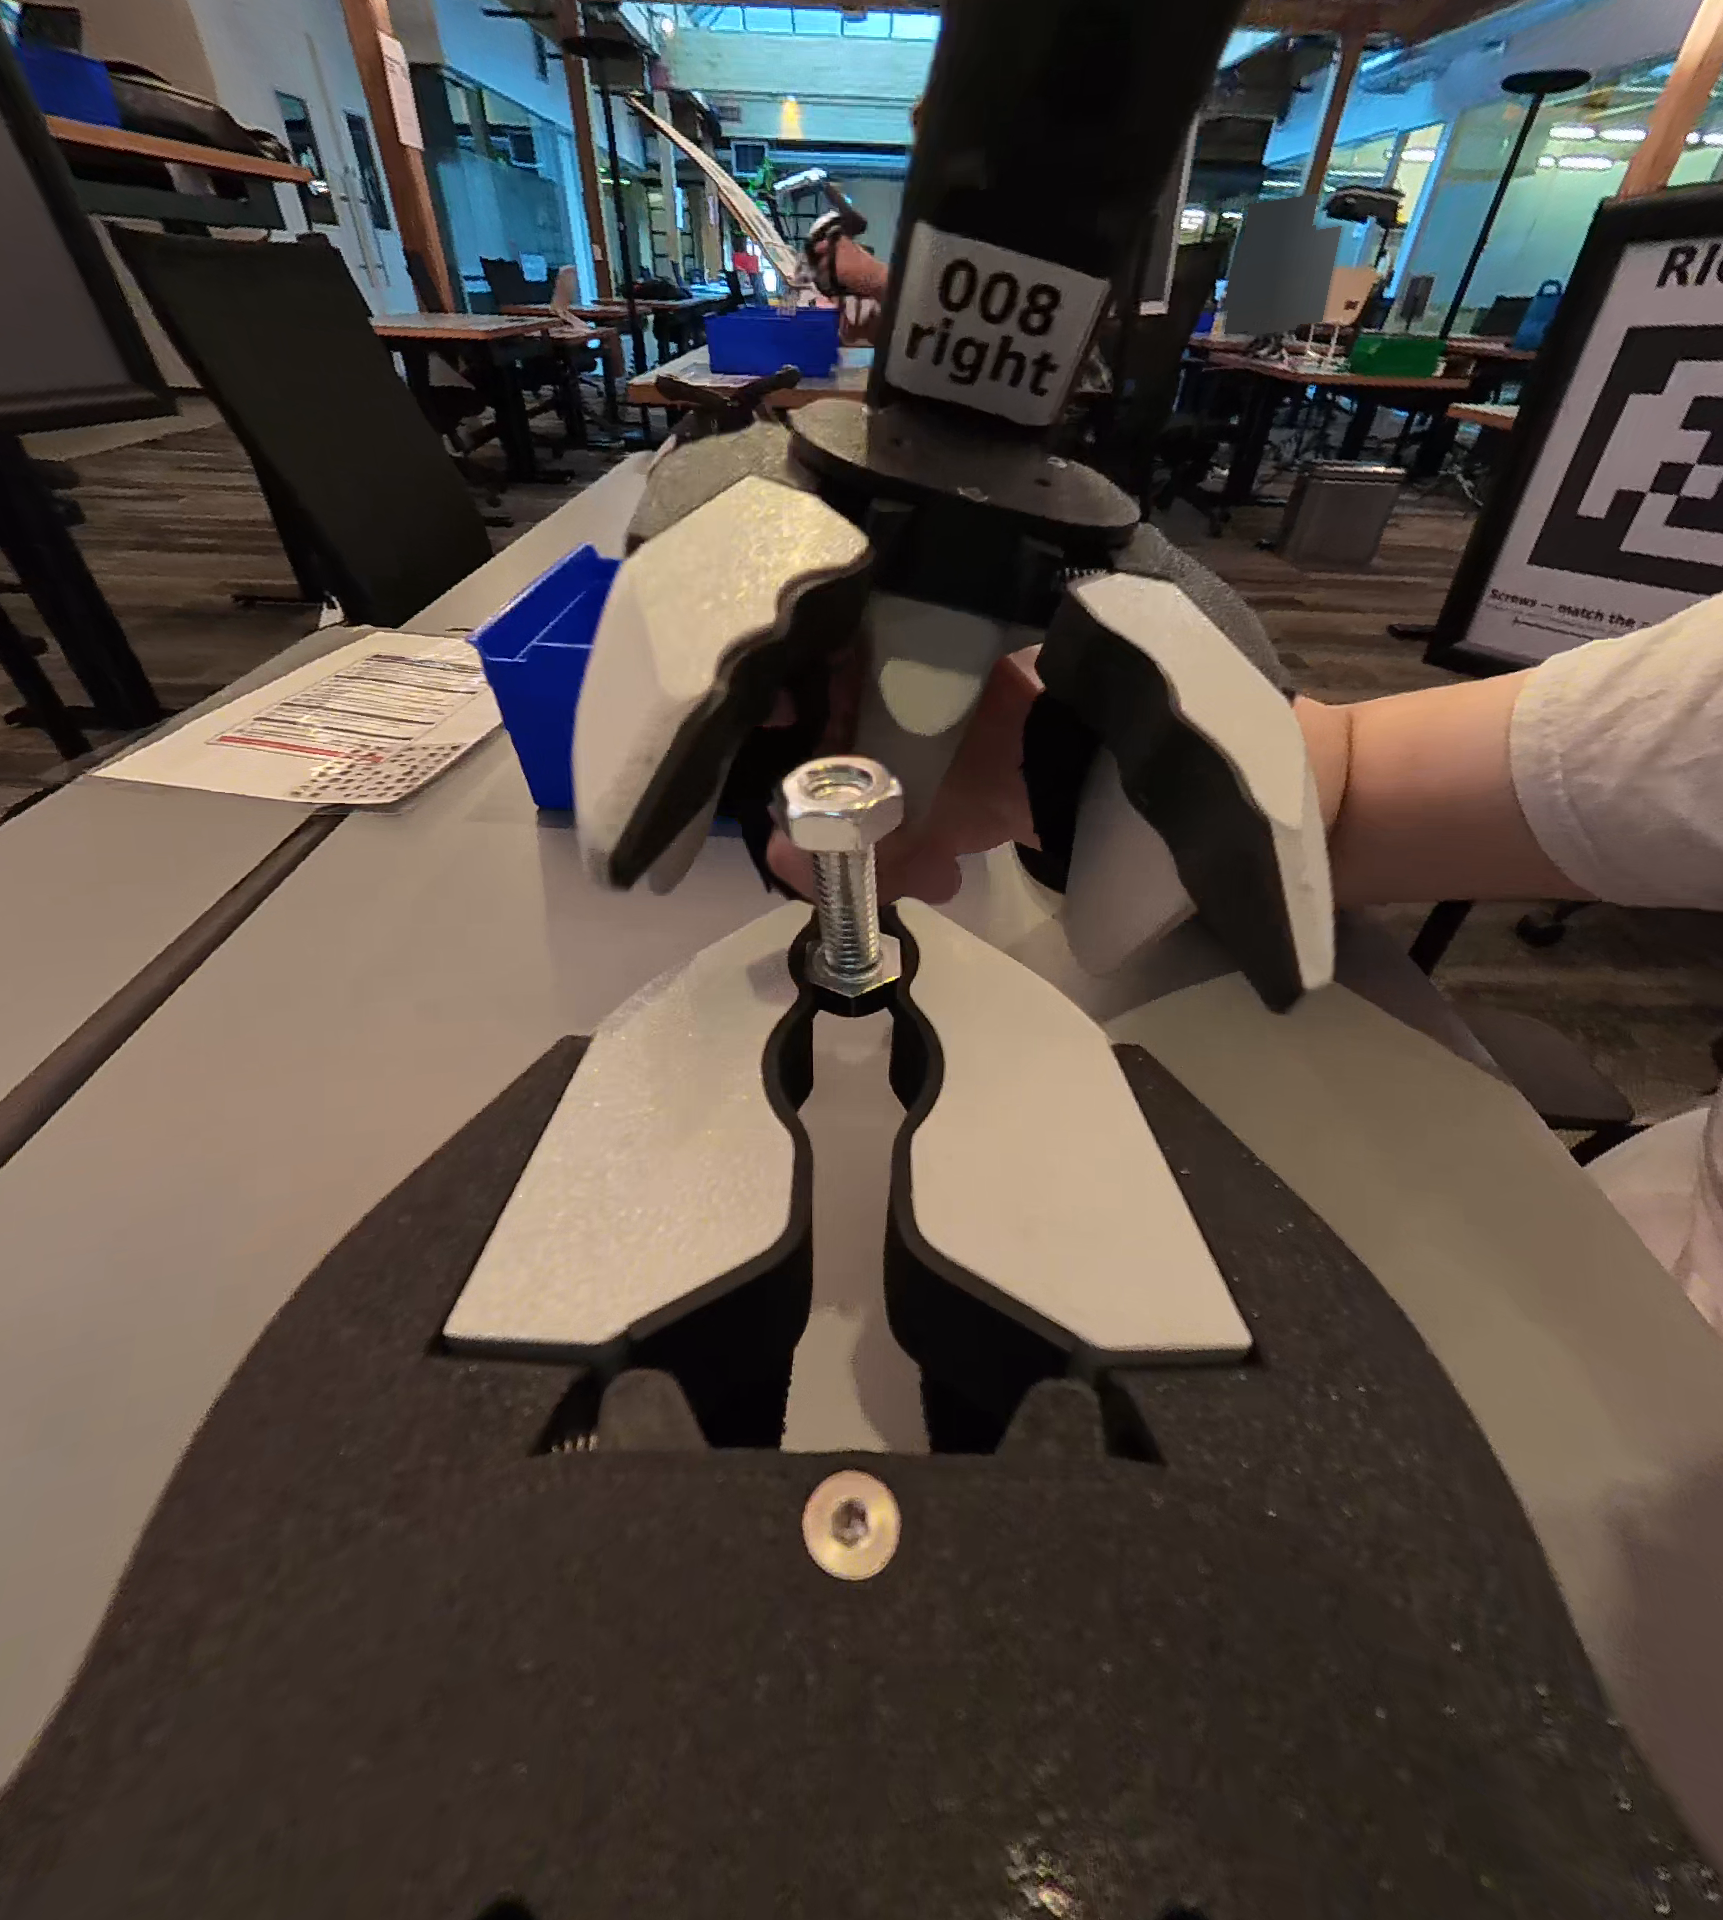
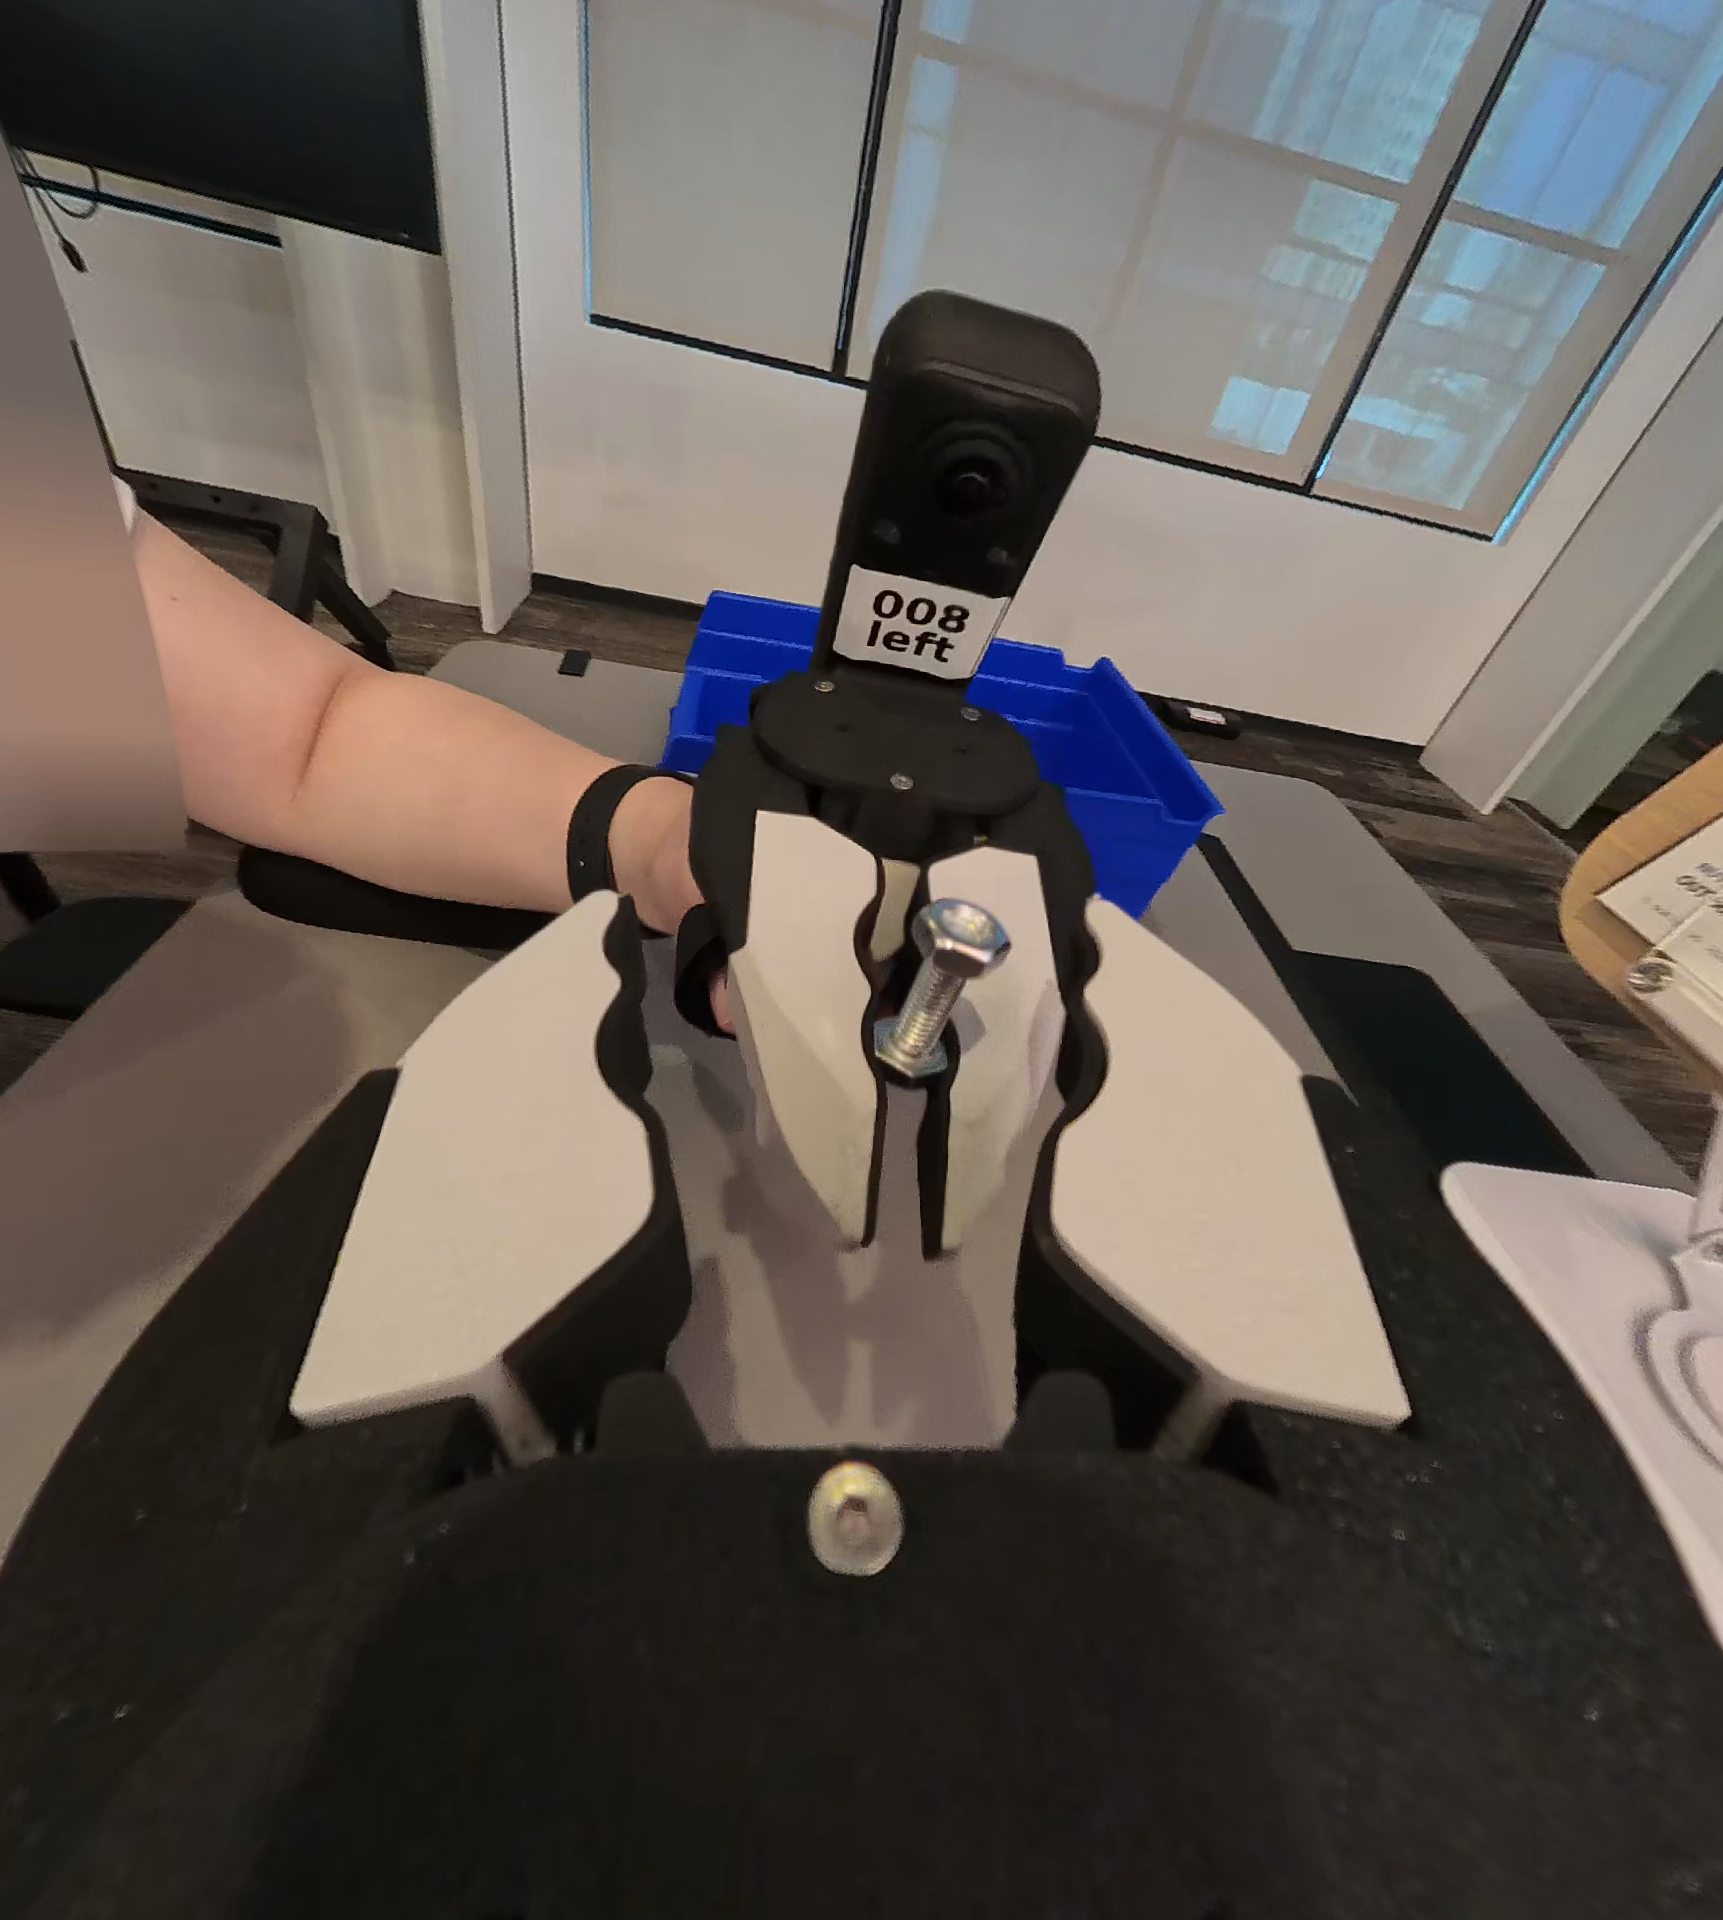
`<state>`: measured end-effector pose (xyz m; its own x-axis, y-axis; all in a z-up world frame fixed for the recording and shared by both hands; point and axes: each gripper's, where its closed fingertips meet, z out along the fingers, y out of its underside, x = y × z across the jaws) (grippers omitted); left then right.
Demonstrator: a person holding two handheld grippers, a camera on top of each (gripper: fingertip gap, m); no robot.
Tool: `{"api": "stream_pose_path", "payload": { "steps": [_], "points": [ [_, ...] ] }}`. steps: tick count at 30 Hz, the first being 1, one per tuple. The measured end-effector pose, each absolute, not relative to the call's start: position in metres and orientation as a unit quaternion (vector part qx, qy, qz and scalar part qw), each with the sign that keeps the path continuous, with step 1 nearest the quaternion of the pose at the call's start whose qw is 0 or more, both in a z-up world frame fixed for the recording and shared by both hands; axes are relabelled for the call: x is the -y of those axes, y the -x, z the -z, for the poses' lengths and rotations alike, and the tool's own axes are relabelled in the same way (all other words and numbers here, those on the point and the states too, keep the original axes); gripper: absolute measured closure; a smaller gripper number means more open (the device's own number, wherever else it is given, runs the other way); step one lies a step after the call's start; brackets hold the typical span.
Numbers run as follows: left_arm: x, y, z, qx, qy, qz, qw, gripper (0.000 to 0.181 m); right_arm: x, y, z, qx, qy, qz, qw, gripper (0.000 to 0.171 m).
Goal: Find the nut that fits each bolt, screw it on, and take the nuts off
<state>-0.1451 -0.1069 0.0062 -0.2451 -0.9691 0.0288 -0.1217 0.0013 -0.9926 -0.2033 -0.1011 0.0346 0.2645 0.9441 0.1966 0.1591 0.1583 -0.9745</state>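
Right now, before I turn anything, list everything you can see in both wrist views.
bolt: one, silver, head up, standing in the left gripper's tips
nut: one, silver, low on the bolt's thread, pinched by the left gripper
bin: one, blue, on the table behind the grippers
sheet: one, white, printed, on the table left of the bin
sign: one, black-framed, standing at the right
table: one, grey
left gripper: white fingers, shut on the nut
right gripper: white fingers, open, facing the bolt
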Motion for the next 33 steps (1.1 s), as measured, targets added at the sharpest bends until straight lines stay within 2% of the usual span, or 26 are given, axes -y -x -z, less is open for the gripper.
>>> {"api": "stream_pose_path", "payload": {
  "steps": [9,19,23,33],
  "points": [
    [0.102,0.147,-0.009,-0.579,0.473,0.523,0.410,0.172,0.106,0.212,-0.029,0.516,0.548,-0.335,0.566,0.089],
    [0.079,0.155,-0.015,-0.544,0.499,0.521,0.428,0.172,0.101,0.199,-0.038,0.508,0.553,-0.322,0.576,0.094],
    [0.091,0.151,-0.012,-0.560,0.483,0.528,0.417,0.172,0.098,0.195,-0.047,0.484,0.548,-0.337,0.594,0.092],
    [0.118,0.141,-0.008,-0.595,0.458,0.526,0.400,0.172,0.114,0.216,-0.037,0.505,0.535,-0.380,0.561,0.091]
  ]
}}
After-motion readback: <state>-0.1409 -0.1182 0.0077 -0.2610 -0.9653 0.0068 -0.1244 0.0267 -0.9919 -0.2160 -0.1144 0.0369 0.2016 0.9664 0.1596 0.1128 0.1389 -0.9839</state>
